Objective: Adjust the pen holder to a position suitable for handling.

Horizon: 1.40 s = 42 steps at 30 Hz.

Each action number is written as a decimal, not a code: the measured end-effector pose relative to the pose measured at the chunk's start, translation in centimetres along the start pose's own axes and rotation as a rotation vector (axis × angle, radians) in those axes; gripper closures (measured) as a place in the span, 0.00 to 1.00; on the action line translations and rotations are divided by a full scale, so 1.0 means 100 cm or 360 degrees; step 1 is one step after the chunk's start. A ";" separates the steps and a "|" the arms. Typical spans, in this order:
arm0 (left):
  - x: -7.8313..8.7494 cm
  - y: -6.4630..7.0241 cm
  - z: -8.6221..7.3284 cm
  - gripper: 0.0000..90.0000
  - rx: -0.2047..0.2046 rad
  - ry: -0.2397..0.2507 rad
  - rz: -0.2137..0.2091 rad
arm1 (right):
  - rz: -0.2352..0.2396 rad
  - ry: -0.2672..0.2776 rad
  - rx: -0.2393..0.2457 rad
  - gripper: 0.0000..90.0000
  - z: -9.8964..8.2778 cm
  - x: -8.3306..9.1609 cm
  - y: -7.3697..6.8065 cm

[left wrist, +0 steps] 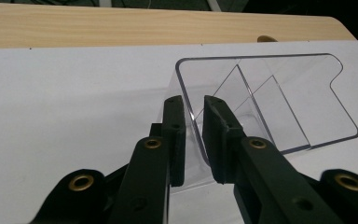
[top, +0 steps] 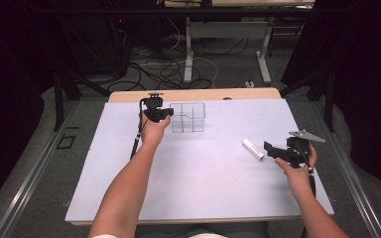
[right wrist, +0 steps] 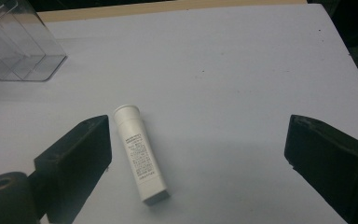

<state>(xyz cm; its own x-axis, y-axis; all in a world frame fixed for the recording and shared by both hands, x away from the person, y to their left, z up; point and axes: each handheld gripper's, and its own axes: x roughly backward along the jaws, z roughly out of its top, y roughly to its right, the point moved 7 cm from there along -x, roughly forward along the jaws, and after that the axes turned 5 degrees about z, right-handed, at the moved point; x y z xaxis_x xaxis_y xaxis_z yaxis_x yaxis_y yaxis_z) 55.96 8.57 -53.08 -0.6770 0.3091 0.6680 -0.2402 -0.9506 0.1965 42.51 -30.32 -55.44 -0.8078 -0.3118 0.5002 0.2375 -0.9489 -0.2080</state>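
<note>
We count two grippers, one clear organizer box, one white tube, one table. Left gripper (top: pixel 164 114) sits at the box's 9 o'clock side; in the left gripper view its jaws straddle the near wall of the clear box (left wrist: pixel 270 98), one jaw inside, one outside, clenched on that wall. The box has four compartments that we can count, standing at 12 o'clock on the white table (top: pixel 188 183). Right gripper (top: pixel 273 148) hovers at about 4 o'clock on the table, jaws spread wide, holding nothing. The white tube (right wrist: pixel 139 154) lies flat between those jaws, just beside one jaw, well apart from the box.
</note>
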 end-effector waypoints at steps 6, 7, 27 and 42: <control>0.003 0.001 -0.002 0.94 0.0009 0.0035 0.0034 | 0.0008 -0.0005 0.0001 0.09 -0.001 -0.001 0.000; 0.004 0.003 -0.003 0.95 0.0019 0.0025 0.0042 | 0.0009 -0.0006 0.0001 0.09 -0.001 -0.001 0.000; 0.026 0.002 -0.021 0.98 0.0054 -0.0017 0.0064 | 0.0014 -0.0007 -0.0003 0.11 -0.001 -0.001 0.000; 0.049 0.011 -0.039 0.97 0.0172 -0.0113 -0.0010 | 0.0021 -0.0010 -0.0011 0.11 -0.002 -0.001 -0.002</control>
<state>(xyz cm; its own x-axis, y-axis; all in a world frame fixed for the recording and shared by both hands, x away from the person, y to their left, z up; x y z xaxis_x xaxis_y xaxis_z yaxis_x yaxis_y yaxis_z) 49.62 9.19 -52.42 -0.6238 0.3161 0.7148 -0.1652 -0.9472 0.2747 42.45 -30.05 -55.57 -0.8012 -0.3246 0.5028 0.2444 -0.9444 -0.2201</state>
